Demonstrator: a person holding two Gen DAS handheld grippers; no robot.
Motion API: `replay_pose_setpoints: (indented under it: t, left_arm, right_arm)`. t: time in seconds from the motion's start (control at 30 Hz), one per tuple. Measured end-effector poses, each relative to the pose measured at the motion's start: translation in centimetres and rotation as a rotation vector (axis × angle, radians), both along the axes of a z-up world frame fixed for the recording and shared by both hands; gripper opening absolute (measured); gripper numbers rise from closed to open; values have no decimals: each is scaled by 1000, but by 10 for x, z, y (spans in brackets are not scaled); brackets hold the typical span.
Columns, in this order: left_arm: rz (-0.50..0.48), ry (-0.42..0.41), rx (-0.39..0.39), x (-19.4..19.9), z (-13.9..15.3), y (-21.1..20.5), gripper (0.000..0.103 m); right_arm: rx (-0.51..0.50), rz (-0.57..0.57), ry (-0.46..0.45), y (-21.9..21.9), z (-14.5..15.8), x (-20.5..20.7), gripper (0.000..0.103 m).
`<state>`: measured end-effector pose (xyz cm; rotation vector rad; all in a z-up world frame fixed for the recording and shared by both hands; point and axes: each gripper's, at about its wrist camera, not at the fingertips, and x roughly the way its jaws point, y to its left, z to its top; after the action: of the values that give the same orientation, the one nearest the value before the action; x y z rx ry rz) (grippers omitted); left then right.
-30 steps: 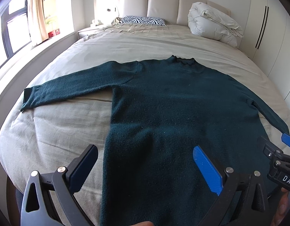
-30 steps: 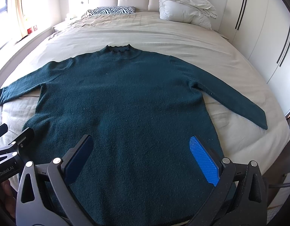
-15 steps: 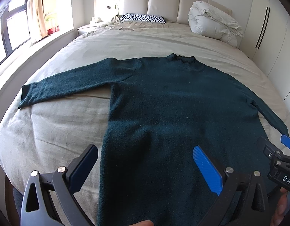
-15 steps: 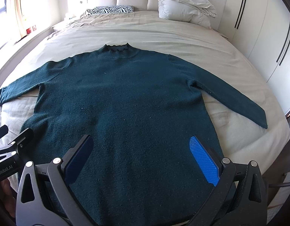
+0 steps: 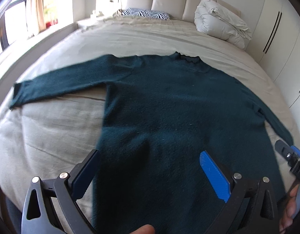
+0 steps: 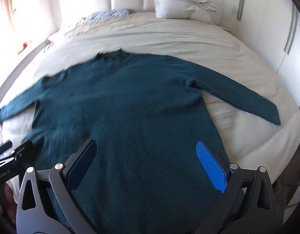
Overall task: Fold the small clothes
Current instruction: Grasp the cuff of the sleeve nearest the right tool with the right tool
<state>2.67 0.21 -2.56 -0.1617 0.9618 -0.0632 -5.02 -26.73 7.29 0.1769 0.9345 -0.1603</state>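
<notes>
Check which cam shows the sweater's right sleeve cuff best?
Right wrist: the sweater has its right sleeve cuff fully in frame, flat on the bed. Left wrist shows that sleeve running off behind the right gripper, cuff hidden.

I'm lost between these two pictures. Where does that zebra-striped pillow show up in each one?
Left wrist view: zebra pillow at top centre, against the headboard, left of the rolled white duvet.
Right wrist view: zebra pillow upper left, blurred, again left of the duvet.
Shared landmark: the green sweater's collar.
</notes>
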Motion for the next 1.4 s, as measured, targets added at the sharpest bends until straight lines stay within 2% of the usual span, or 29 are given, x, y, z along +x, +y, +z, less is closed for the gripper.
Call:
replay_pose_setpoints:
  t: [0.13, 0.23, 0.3, 0.37, 0.47, 0.53, 0.6, 0.67, 0.77, 0.97, 1.1, 1.23, 1.3, 1.4]
  left_arm:
    - [-17, 65, -109, 18, -8, 4, 103]
    - [-26, 95, -160, 29, -13, 3, 103]
    - [-31, 100, -180, 36, -14, 0, 103]
    - [-40, 86, -203, 42, -13, -4, 103]
    - [-70, 39, -281, 52, -10, -10, 103]
    - [-86, 46, -282, 59, -10, -16, 103]
    - [-101, 98, -232, 68, -11, -28, 103]
    - [-88, 129, -233, 76, -13, -32, 103]
    - [-72, 134, -250, 84, -17, -36, 103]
    - [-131, 117, -263, 94, -18, -51, 102]
    - [-157, 115, -272, 100, -19, -58, 92]
    - [-181, 138, -283, 106, -26, -64, 75]
    - [-184, 144, -289, 108, -28, -66, 75]
    - [-185, 145, -294, 110, -30, -69, 75]
  right_arm:
    - [76, -122, -42, -67, 3, -1, 103]
    - [147, -251, -70, -133, 0, -6, 103]
    - [233, -361, -108, -184, -6, -17, 103]
    - [368, -475, -169, -237, -17, -32, 103]
    - [517, -605, -229, -301, -38, -51, 103]
    - [617, -688, -262, -337, -55, -63, 103]
    - [702, -743, -296, -363, -73, -74, 101]
    - [761, -773, -313, -381, -88, -79, 97]
    - [823, -799, -313, -396, -110, -79, 87]
    - [863, -813, -327, -408, -140, -70, 76]
    - [903, -843, -370, -428, -156, -68, 69]
    - [914, -862, -371, -447, -169, -61, 53]
    - [891, -865, -347, -444, -170, -51, 48]
    - [886, -860, -339, -440, -166, -41, 48]
